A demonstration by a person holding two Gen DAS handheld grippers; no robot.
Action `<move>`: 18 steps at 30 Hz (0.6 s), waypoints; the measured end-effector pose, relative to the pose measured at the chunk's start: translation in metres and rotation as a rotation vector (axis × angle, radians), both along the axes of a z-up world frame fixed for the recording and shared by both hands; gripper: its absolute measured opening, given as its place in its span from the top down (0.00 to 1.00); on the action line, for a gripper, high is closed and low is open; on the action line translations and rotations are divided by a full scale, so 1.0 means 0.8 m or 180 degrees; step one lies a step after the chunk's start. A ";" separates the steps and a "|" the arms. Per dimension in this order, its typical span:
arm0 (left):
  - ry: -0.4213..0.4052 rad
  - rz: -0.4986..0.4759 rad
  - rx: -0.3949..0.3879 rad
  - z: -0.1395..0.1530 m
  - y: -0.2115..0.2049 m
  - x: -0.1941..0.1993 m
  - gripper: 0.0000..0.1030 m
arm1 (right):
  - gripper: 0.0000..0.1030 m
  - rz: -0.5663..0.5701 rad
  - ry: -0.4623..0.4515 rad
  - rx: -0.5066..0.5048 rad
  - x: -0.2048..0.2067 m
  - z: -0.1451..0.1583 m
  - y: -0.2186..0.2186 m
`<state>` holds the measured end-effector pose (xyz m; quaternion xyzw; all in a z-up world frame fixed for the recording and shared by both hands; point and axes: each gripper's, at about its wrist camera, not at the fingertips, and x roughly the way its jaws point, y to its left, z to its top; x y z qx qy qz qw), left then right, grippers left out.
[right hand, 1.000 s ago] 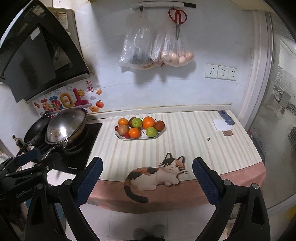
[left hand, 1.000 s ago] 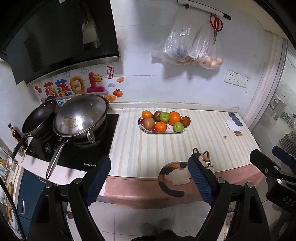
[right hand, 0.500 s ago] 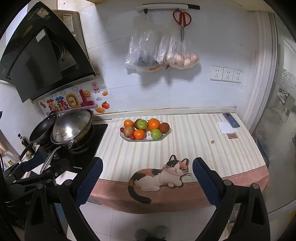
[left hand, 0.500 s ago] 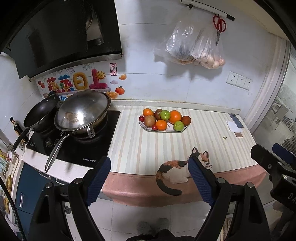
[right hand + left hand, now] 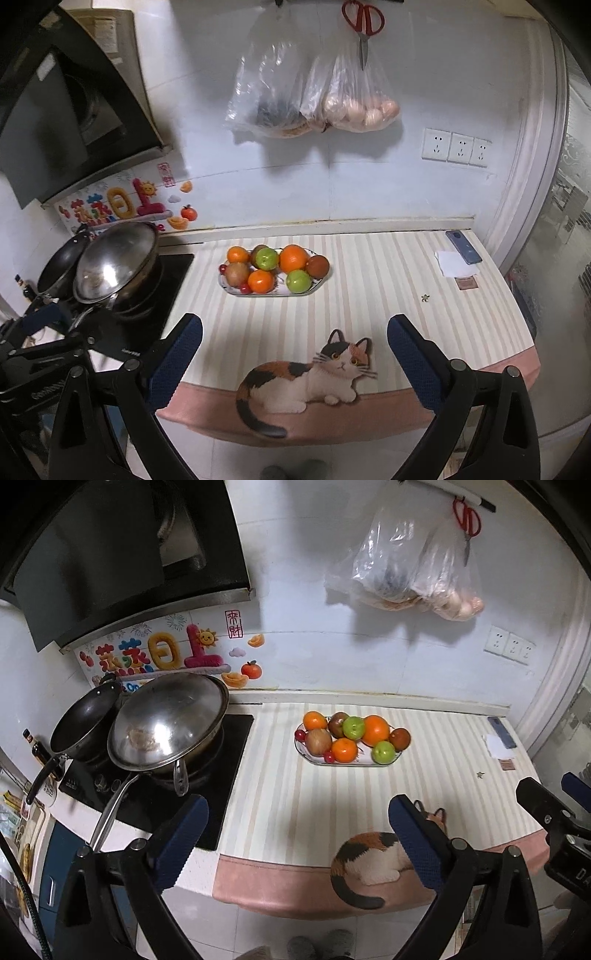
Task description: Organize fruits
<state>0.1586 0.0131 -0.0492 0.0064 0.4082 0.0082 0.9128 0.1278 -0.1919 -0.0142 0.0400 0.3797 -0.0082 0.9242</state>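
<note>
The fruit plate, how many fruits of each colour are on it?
On the fruit plate:
Orange fruits: 3
Green fruits: 2
Brown or dark reddish fruits: 3
Small red cherry-like fruits: 3
Total: 11

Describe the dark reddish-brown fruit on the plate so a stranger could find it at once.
On the striped counter, right of the stove, sits an oval white plate of fruit. At its far right end, nearest the wall sockets, lies the dark reddish-brown fruit, duller than the oranges and green apples beside it.
</note>
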 end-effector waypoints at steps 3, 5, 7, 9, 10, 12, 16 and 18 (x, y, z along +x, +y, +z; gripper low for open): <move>0.0059 0.0004 0.0006 -0.007 -0.001 0.020 0.03 | 0.01 -0.0015 0.0089 0.0006 0.030 -0.014 -0.005; 0.0086 0.0008 0.0020 -0.012 -0.002 0.033 0.03 | 0.01 -0.0016 0.0151 0.0001 0.049 -0.026 -0.006; 0.0142 0.0000 0.0046 -0.018 -0.004 0.048 0.03 | 0.01 -0.0016 0.0199 -0.0014 0.062 -0.034 -0.007; 0.0189 0.0011 0.0072 -0.024 -0.005 0.061 0.03 | 0.01 -0.0002 0.0252 -0.0003 0.075 -0.043 -0.008; 0.0211 0.0002 0.0056 -0.026 -0.004 0.065 0.03 | 0.01 0.0001 0.0271 -0.0027 0.082 -0.047 -0.007; 0.0223 0.0010 0.0051 -0.029 -0.005 0.074 0.03 | 0.01 0.0001 0.0295 -0.0047 0.088 -0.053 -0.009; 0.0283 0.0012 0.0035 -0.037 -0.007 0.088 0.03 | 0.01 0.0002 0.0351 -0.0085 0.103 -0.069 -0.010; 0.0316 0.0011 0.0013 -0.041 -0.008 0.092 0.03 | 0.01 0.0004 0.0382 -0.0100 0.108 -0.075 -0.011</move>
